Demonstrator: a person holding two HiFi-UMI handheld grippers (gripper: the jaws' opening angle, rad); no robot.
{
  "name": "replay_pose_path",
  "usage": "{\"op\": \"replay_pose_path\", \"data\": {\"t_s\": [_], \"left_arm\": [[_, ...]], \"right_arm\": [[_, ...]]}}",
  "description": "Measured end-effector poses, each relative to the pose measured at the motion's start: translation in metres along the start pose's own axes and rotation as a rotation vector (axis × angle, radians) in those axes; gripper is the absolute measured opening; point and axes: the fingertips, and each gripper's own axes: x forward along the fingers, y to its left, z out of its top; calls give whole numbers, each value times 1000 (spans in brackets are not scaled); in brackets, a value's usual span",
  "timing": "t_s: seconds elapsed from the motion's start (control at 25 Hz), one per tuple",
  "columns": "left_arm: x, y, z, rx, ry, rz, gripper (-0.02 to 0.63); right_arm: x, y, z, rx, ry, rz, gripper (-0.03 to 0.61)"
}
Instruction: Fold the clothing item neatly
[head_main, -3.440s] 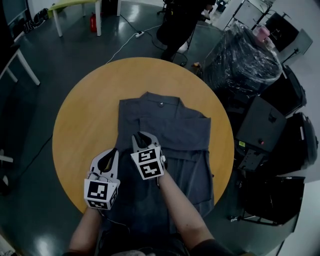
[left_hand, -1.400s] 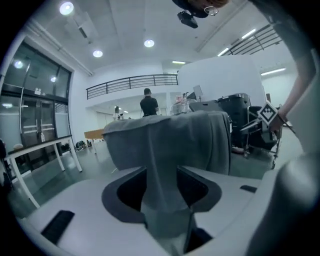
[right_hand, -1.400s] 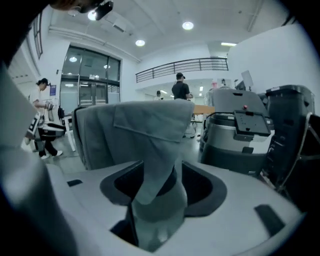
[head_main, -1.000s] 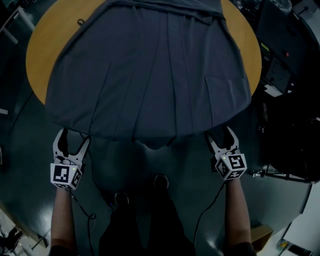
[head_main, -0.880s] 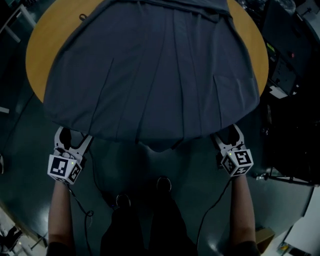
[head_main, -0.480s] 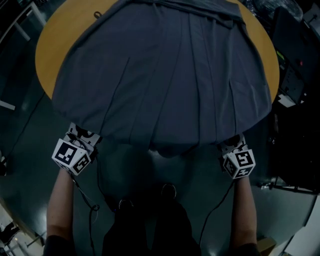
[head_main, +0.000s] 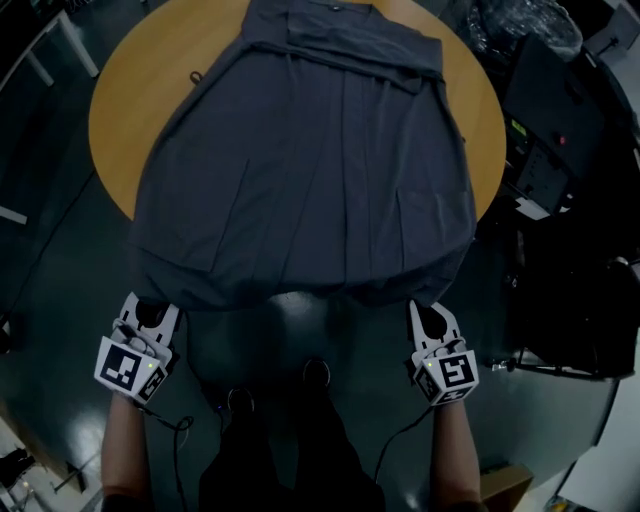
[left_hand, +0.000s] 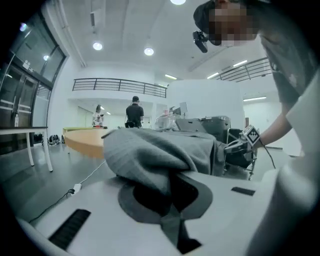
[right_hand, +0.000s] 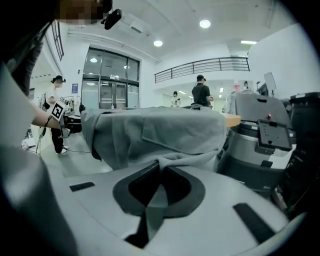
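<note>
A: Where's the garment (head_main: 310, 170)?
B: Grey, spread on the round wooden table (head_main: 125, 95), collar end at the far side, hem end twd the person. The near hem hangs off the table edge, over the dark floor (head_main: 40, 250).
A: Grippers?
B: L gripper (head_main: 150, 314) is at the hem's left corner and R gripper (head_main: 428, 314) at its right corner. They're well apart, both off the table on the person's side.
A: Jaws?
B: L jaws are closing, nearly together, w/ a fold of hem pinched btwn the pads. R jaws are together on a thin fold of hem too.
A: Cloth taut?
B: No. The hem sags in a shallow curve btwn the two grips, and pleat lines run down its length.
A: Around it?
B: Person's forearms (head_main: 120, 440) and shoes (head_main: 316, 372) below, w/ cables (head_main: 400, 440) trailing from the grippers. Black cases (head_main: 560, 110) and a plastic-wrapped bundle (head_main: 515, 20) sit just right of the table. A white table leg (head_main: 75, 45) shows top left. In the gripper views a few ppl (right_hand: 202, 92) stand far off in a bright hall w/ a balcony rail (right_hand: 200, 67).
</note>
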Motion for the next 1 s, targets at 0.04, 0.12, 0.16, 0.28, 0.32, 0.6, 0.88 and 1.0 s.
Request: {"op": "replay_pose_path", "data": {"t_s": [0.04,0.12,0.16,0.28,0.32,0.6,0.88,1.0], "left_arm": [[-8,-8,17,-10,-17,-7,29],[-23,-22,53,-44,-58,-20,29],[-29,-27,72,-62,-78,-23,29],[-40,-37,123,-67,-107,-27,29],[-41,-39,137,-57,-109,-26,29],[-13,-51,219,-7,-126,26,29],[24,-44,280,-5,-156,129,29],[47,-41,298,2,-147,141,29]], "right_arm": [[-10,2,12,-2,-7,0,-2],[-26,5,38,2,-26,4,-2],[-33,5,50,-1,-40,9,-2],[-51,3,89,-12,-84,26,-2],[-56,1,102,-9,-96,28,-2],[-81,-27,183,-41,-144,57,-2],[-60,-38,266,-113,-213,200,-2],[-40,-42,293,-151,-233,223,-2]]}}
